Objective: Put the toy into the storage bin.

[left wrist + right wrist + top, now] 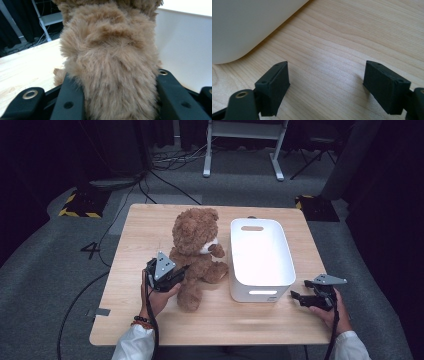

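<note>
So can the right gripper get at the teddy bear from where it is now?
Probably not directly. The right gripper sits open beside the white bin, which stands between it and the teddy bear. It would have to go over or around the bin.

You have a light wooden table [150,227] standing on grey carpet, its grain running plain and pale across the top. On it sits a brown teddy bear [196,255] near the middle, upright and leaning a little, and just beside the bear, to its right in the high view, rests a white rectangular bin [260,290] with rounded corners and handle slots. A strip of bare wood lies in front of both.
</note>
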`<action>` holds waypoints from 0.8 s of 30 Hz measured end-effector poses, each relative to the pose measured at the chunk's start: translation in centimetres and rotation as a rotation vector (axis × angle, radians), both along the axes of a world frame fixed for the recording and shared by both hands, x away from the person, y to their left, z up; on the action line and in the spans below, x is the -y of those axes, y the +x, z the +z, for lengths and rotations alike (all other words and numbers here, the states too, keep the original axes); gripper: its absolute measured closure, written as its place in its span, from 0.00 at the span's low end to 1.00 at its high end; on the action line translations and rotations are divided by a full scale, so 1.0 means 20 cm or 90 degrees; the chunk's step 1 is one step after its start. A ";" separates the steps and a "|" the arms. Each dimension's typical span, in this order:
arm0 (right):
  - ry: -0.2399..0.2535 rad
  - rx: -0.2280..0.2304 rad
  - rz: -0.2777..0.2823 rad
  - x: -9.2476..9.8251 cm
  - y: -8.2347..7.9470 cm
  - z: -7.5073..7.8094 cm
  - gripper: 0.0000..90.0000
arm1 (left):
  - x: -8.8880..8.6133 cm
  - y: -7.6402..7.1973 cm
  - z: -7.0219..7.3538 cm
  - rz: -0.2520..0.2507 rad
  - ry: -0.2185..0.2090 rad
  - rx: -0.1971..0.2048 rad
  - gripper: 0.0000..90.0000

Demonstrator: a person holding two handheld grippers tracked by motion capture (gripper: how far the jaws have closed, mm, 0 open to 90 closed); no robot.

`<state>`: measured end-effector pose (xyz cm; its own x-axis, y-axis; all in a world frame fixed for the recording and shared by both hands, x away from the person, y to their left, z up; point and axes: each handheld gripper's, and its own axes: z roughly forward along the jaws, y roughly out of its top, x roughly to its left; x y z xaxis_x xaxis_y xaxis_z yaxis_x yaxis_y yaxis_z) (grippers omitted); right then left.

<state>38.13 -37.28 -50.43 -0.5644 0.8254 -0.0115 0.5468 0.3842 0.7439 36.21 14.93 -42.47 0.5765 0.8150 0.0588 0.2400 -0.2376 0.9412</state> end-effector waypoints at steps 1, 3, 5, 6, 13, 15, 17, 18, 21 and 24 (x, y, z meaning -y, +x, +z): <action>0.000 0.000 0.000 0.00 0.00 0.00 0.23 | 0.00 0.00 0.00 0.000 -0.003 0.002 0.70; 0.000 0.000 0.000 0.00 0.00 0.00 0.23 | -0.01 -0.01 0.02 0.001 -0.005 0.005 0.70; 0.000 0.000 0.000 0.00 0.00 0.00 0.23 | -0.01 -0.01 0.02 0.006 -0.009 0.008 0.70; 0.000 0.000 0.000 0.00 0.00 0.00 0.23 | -0.02 -0.01 0.03 0.006 -0.009 0.009 0.70; 0.000 0.000 0.000 0.00 0.00 0.00 0.23 | -0.04 -0.02 0.06 0.011 -0.018 0.023 0.70; 0.000 0.000 0.000 0.00 0.00 0.00 0.23 | -0.04 -0.03 0.07 0.011 -0.023 0.024 0.70; 0.000 0.000 0.000 0.00 0.00 0.00 0.23 | -0.04 -0.03 0.07 0.011 -0.025 0.025 0.70; 0.000 0.000 0.000 0.00 0.00 0.00 0.23 | -0.04 -0.03 0.08 0.009 -0.028 0.030 0.70; 0.000 0.000 0.000 0.00 0.00 0.00 0.23 | -0.05 -0.03 0.09 0.007 -0.032 0.036 0.70; 0.000 0.000 0.000 0.00 0.00 0.00 0.23 | -0.05 -0.04 0.10 0.010 -0.037 0.038 0.70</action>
